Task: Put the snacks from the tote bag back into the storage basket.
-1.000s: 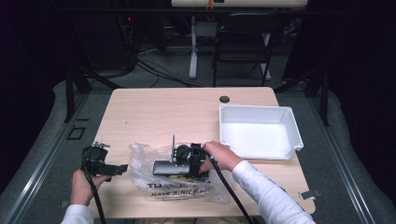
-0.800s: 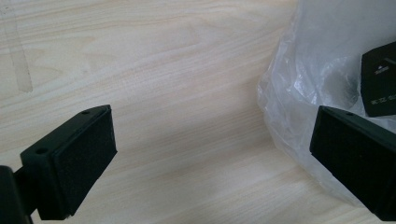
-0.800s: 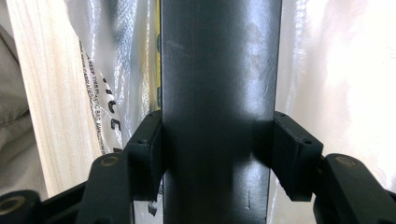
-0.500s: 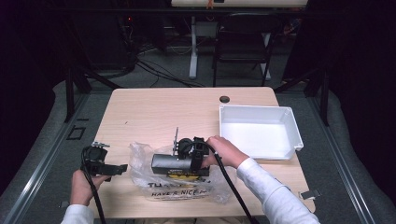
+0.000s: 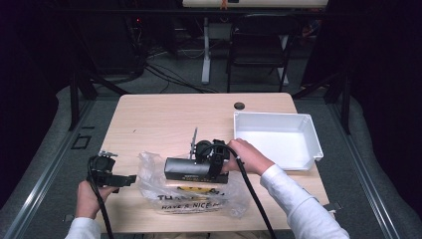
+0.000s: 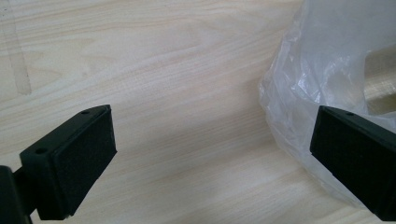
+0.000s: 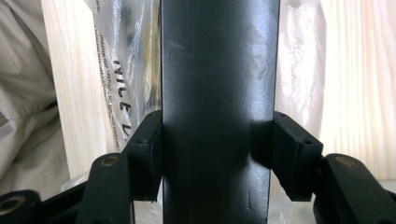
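Note:
A long black box (image 5: 185, 169) hangs just above a clear plastic bag (image 5: 199, 201) with black print, at the table's front middle. My right gripper (image 5: 199, 164) is shut on the box's right end. In the right gripper view both pads (image 7: 149, 154) press the sides of the box (image 7: 217, 84), with the bag (image 7: 121, 56) and the wood beneath. My left gripper (image 5: 128, 180) is open at the bag's left edge, low over the table. In the left gripper view the jaws (image 6: 212, 154) stand wide apart with bare wood between them, and the bag (image 6: 317, 70) lies by the right jaw.
A white tray (image 5: 304, 130) stands at the table's right side, with nothing in it. A small dark round spot (image 5: 239, 105) marks the far edge of the table (image 5: 159, 119). Chairs and cables stand on the floor beyond.
My right gripper has risen with the black box, which now hangs higher above the bag. The left gripper has kept still.

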Demonstrator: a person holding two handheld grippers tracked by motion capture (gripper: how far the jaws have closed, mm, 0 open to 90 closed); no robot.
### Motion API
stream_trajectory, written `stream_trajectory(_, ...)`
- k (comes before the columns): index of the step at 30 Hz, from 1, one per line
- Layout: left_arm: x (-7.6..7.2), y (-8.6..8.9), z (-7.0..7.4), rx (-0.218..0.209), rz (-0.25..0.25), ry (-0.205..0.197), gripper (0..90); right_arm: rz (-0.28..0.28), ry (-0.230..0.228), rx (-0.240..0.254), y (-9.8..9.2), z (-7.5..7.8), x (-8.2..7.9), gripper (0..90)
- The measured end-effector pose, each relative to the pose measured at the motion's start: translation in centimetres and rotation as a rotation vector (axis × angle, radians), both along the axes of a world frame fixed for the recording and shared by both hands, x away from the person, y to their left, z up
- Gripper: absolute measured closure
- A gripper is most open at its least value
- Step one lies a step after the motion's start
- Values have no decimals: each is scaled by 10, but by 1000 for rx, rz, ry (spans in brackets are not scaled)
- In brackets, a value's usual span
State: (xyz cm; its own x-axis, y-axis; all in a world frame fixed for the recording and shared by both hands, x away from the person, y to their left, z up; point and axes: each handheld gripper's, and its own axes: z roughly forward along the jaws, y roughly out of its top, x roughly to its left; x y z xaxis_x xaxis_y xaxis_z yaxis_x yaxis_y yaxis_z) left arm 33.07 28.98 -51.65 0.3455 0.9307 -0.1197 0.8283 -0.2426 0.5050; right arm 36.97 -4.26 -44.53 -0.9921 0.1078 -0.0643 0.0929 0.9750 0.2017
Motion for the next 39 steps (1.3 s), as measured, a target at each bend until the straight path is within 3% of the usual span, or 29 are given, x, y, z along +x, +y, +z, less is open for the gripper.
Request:
stream_trajectory(11, 0, 1, 0, -1, 4, 1, 1, -13, -4, 21, -21, 19, -1, 425)
stream_trajectory(39, -3, 8, 1, -14, 31, -8, 0, -35, -17, 43, -84, 40, 0, 426)
